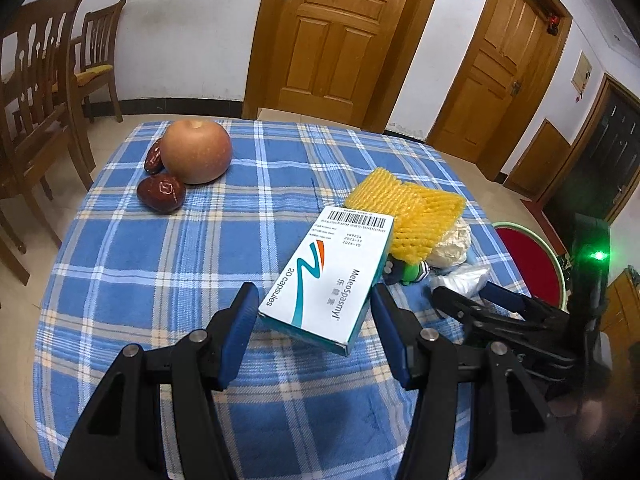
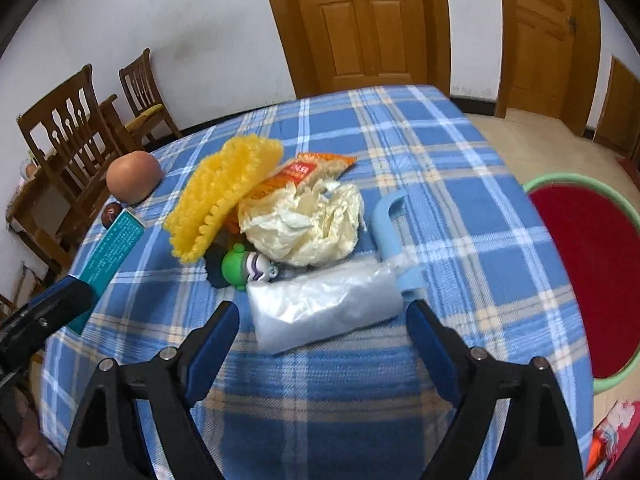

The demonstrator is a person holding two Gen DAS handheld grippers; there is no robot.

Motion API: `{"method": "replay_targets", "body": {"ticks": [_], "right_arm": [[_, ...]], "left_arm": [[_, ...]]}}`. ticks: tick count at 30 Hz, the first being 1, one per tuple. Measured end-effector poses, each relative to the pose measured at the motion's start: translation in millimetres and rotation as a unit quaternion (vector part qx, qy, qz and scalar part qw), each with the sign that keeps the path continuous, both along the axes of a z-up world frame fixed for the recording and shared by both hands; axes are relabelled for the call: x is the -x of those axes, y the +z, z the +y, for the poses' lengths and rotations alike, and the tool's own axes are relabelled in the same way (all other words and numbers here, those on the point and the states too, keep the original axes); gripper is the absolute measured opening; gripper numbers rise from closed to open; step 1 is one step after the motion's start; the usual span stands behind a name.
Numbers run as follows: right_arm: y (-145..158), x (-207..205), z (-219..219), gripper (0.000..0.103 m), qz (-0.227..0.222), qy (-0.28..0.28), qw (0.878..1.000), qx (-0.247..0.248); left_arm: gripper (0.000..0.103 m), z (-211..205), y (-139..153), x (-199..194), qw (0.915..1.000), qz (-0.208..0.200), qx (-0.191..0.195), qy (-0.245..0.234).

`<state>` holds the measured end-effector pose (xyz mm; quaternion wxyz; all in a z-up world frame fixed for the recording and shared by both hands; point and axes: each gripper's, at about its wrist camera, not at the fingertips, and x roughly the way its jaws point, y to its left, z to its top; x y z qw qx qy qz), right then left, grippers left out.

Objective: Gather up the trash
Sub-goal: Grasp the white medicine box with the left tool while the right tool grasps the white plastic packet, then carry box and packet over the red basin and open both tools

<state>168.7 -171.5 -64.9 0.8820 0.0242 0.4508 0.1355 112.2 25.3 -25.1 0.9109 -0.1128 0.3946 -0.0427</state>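
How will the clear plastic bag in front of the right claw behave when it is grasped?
The clear plastic bag looks thin and crumpled, so it will probably be floppy and very light. Its glossy film may slip, so the open right claw should likely pinch a bunched fold.

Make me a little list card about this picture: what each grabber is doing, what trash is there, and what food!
left gripper: shut on medicine box, lifted off the cloth
right gripper: open, around clear plastic bag
trash pile: yellow foam net, crumpled paper, orange snack wrapper
toy: green figure
food: apple, two red dates
bin: red basin beside table
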Motion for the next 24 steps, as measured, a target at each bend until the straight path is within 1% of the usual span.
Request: {"method": "replay_targets", "body": {"ticks": [1, 2, 8, 13, 17, 24], "right_arm": [[0.1, 0.4, 1.4, 0.077, -0.002, 0.002, 1.0, 0.007], [0.2, 1.0, 1.5, 0.077, -0.002, 0.004, 1.0, 0.007], [3.3, 8.7, -5.9, 0.075, 0.006, 0.013, 0.999, -0.032], [15.8, 24.4, -17.1, 0.075, -0.005, 0.014, 0.998, -0.061], [26.5, 36.0, -30.3, 0.075, -0.015, 0.005, 0.997, -0.073], [42.9, 49.6, -70.9, 0.076, -0.034, -0.032, 0.995, -0.087]], "left_arm": [[0.058, 0.0, 0.0, -0.1, 1.0, -0.001, 0.001, 0.002], [0.058, -0.5, 0.2, 0.2, 1.0, -0.001, 0.002, 0.004], [0.058, -9.1, 5.5, 5.5, 1.0, -0.004, 0.006, 0.005], [0.058, -24.0, 15.3, 9.8, 0.9999, -0.012, -0.001, -0.007], [0.058, -40.3, 22.3, 9.6, 0.9996, -0.016, -0.007, -0.022], [0.058, -75.9, 32.0, 2.1, 0.998, -0.019, -0.01, -0.06]]}}
